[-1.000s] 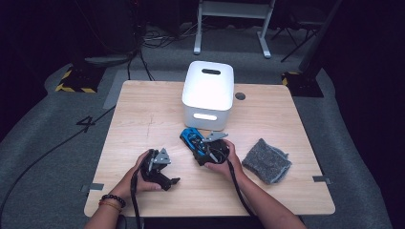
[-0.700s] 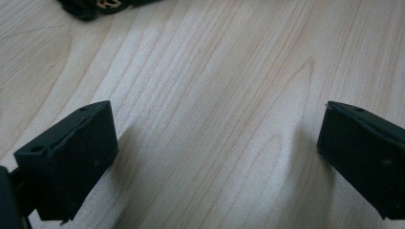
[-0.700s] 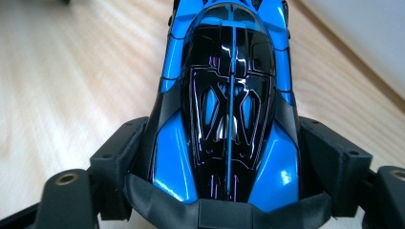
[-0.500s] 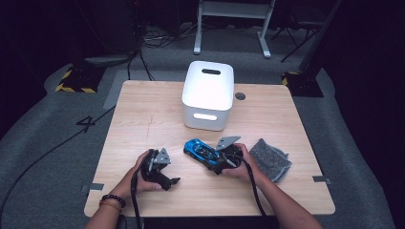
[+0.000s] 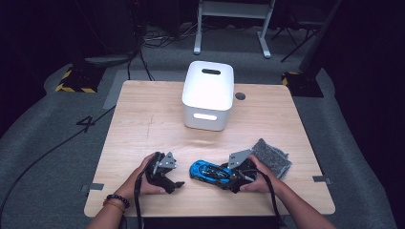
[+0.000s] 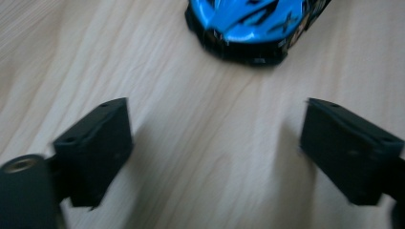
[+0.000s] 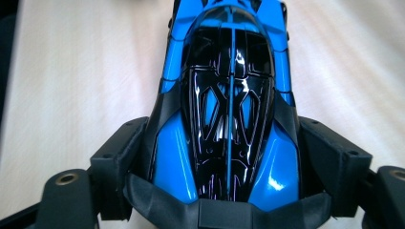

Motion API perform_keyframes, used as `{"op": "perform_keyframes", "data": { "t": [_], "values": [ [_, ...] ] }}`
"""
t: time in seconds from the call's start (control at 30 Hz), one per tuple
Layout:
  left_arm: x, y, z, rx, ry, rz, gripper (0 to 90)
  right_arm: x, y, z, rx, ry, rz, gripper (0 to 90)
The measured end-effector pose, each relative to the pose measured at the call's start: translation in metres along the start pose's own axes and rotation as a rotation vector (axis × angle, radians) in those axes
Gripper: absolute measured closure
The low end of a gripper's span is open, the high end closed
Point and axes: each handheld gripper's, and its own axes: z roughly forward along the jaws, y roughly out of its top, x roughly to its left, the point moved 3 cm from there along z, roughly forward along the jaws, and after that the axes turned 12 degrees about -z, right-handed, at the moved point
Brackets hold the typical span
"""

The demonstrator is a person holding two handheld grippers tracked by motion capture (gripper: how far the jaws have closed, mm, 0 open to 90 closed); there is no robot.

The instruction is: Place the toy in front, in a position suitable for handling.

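Observation:
A blue and black toy car [image 5: 208,170] lies on the wooden table [image 5: 143,119] near its front edge, nose toward the left. My right gripper [image 5: 229,177] is shut on its rear; in the right gripper view both black pads [image 7: 122,157] press on the flanks of the car [image 7: 229,95]. My left gripper [image 5: 174,185] rests on the table just left of the car, pointing at it. In the left gripper view the jaws of my left gripper [image 6: 217,143] stand apart over bare wood, having just been closing, with nothing between them. The car's nose [image 6: 248,24] lies just ahead of them.
A white bin [image 5: 208,95] with a slot handle stands upside down at the table's middle back. A grey cloth [image 5: 273,157] lies right of my right hand. A small dark disc [image 5: 240,96] sits beside the bin. Dark floor with cables surrounds the table.
My right gripper has carried the car to the right, away from the bin's front and toward the grey cloth. The left hand has stayed where it was.

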Motion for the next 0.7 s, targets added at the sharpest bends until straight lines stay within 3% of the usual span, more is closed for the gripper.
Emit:
{"op": "perform_keyframes", "data": {
  "t": [0.07, 0.37, 0.4, 0.53, 0.67, 0.7],
  "values": [
    [-0.005, 0.005, 0.005, 0.008, -0.011, 0.019, 16.5, 0.004, -0.002, -0.003, -0.003, 0.034, -0.03, 24.1],
    [-0.019, 0.028, 0.025, 0.026, -0.051, 0.119, 15.8, 0.003, -0.002, 0.0, 0.012, 0.061, -0.082, 24.0],
    [-0.02, 0.033, 0.03, 0.042, -0.076, 0.136, 14.5, 0.003, -0.003, 0.0, 0.013, 0.066, -0.083, 24.0],
    [-0.021, 0.039, 0.035, 0.041, -0.101, 0.14, 12.9, 0.002, -0.004, 0.0, 0.006, 0.071, -0.083, 24.0],
    [-0.025, 0.041, 0.039, 0.045, -0.121, 0.174, 14.8, 0.002, -0.004, 0.001, -0.003, 0.069, -0.089, 23.8],
    [-0.025, 0.041, 0.04, 0.045, -0.121, 0.165, 14.8, 0.002, -0.004, 0.001, 0.0, 0.067, -0.091, 23.8]
  ]
}}
